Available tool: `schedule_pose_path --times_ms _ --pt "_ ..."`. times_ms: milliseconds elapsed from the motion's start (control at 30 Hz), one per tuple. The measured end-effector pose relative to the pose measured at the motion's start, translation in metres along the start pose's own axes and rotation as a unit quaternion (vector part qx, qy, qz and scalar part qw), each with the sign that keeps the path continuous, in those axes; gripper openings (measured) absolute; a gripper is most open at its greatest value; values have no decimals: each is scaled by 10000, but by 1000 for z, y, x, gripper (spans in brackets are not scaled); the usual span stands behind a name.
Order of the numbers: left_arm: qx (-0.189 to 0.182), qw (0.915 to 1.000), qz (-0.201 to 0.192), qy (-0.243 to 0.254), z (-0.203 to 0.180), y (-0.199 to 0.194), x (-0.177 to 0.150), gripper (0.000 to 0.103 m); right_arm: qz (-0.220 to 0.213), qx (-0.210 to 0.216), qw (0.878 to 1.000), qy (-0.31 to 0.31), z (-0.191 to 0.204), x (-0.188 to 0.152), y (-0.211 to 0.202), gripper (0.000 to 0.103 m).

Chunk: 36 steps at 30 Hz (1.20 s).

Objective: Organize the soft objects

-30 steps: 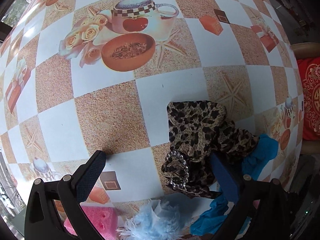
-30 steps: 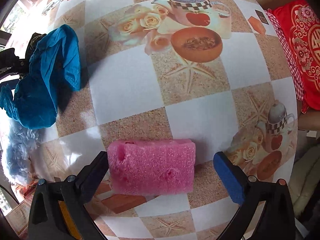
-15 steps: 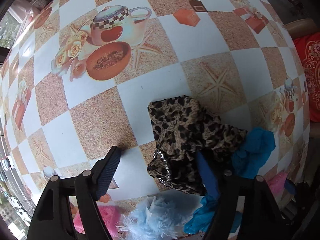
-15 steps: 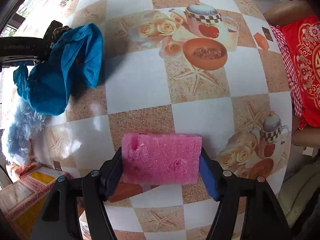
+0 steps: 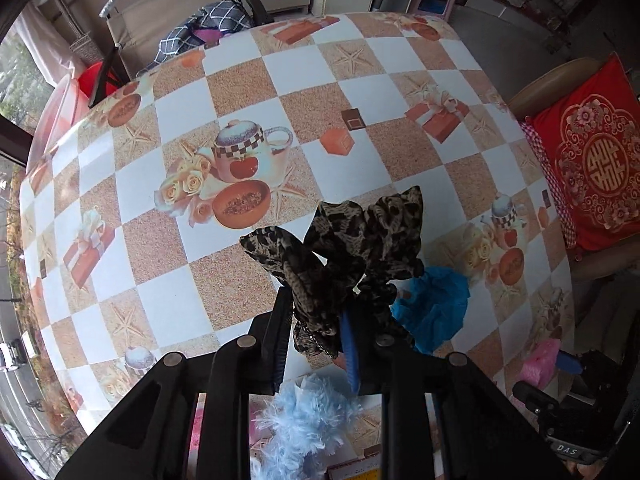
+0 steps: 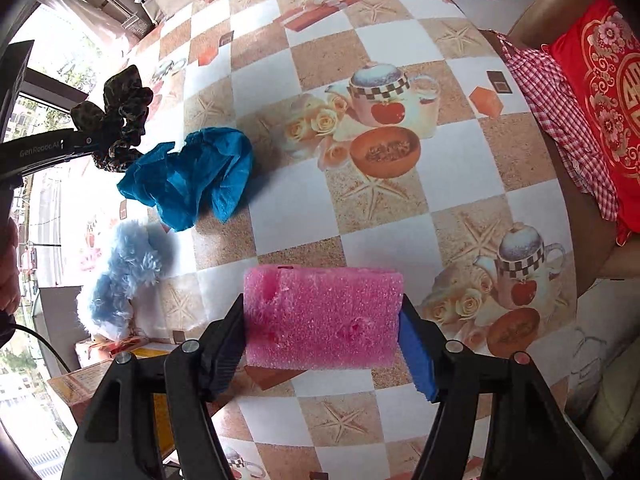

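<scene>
Left claw [image 5: 316,320], its jaws having just closed, is clamped on the leopard-print scarf [image 5: 352,248], which hangs above the desk [image 5: 248,80]. Right claw [image 6: 322,344] squeezes the pink sponge [image 6: 324,316] between its pads. The limp scarf may slip free; the compressible sponge may twist out.

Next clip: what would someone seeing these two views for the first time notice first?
Probably the pink sponge, clamped between the right gripper's pads and filling the lower middle of the right wrist view. Next, the leopard-print fabric bunched in the shut left gripper, hanging above the checkered tablecloth. On the table near it lie a crumpled blue cloth and a fluffy light-blue item.
</scene>
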State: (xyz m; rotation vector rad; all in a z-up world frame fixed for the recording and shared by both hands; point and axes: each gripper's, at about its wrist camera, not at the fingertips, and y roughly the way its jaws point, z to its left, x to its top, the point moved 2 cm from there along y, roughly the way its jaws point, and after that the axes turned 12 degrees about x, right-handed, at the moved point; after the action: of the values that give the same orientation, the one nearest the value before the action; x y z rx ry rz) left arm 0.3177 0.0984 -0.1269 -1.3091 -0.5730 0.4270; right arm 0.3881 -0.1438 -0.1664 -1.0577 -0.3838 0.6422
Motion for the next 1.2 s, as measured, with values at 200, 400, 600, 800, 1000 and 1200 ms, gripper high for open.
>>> schedule_pose_path --times_ms 200,400,600,800,1000,1200 --pt "-135 9975 -486 488 -24 -44 -31 25 -151 0 9999 15 3 -5 -28 71" --pt "-551 9909 -568 1088 -64 -77 -63 25 -229 -65 9997 75 4 -21 -50 71" --pt "-967 9783 -648 1714 -104 -107 -109 25 -212 -223 9995 92 2 -47 -66 71" --pt "-1203 9683 -623 2100 -123 -124 -160 25 -179 -442 9988 138 0 -80 -77 71" --pt "-1197 9550 -686 2627 -126 -135 -219 25 -61 -551 9983 175 3 -118 -76 71" --pt "-1188 9497 -669 2818 -109 -138 -268 25 134 -583 9981 133 18 -148 -62 71"
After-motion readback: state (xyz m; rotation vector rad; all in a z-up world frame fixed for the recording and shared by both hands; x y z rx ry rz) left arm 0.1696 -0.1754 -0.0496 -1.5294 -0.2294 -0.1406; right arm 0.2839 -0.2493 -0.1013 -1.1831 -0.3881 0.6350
